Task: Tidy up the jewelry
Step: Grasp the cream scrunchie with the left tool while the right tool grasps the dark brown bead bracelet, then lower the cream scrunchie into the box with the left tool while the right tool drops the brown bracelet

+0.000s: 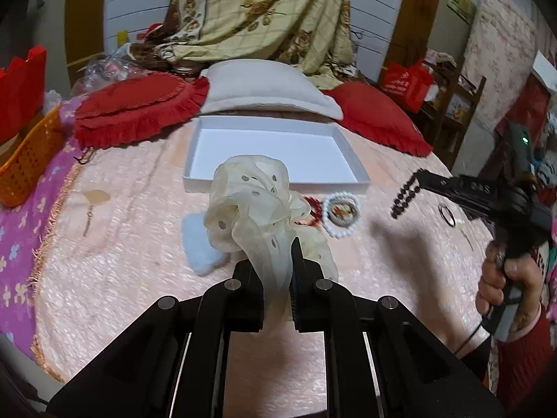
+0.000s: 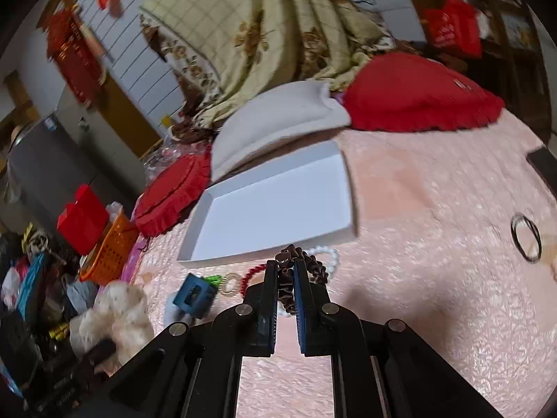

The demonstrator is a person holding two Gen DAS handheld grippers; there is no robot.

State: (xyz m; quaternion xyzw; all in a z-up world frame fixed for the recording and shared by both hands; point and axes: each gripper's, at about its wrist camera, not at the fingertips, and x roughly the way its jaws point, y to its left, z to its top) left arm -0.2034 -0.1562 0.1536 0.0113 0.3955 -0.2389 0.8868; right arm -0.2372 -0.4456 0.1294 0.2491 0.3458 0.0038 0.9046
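Left wrist view: a cream organza scrunchie (image 1: 256, 205) is pinched between the fingers of the left gripper (image 1: 276, 261), its ruffled bulk standing up beyond the fingertips and lifted above the pink bedspread (image 1: 122, 261). Behind it, an open white box (image 1: 271, 149) is seen lying flat on the bedspread, nothing visible inside. Just beside the box's near right corner, a white pearl bracelet (image 1: 339, 214) is laid around a small round patterned piece, with red beads (image 1: 315, 209) partly hidden behind the scrunchie. A pale blue fluffy item (image 1: 200, 244) is seen on the bedspread to the left of the gripper.

To the right, the right gripper (image 1: 419, 176) is held by a hand (image 1: 504, 278) in the air, and a dark beaded bracelet (image 1: 405, 196) is dangled from its tips. In the right wrist view that bracelet (image 2: 290, 278) is clamped between closed fingers, with the right gripper (image 2: 286, 271) near the box's (image 2: 278, 205) front edge. A thin black hair tie (image 2: 526, 240) is seen well apart to the right.
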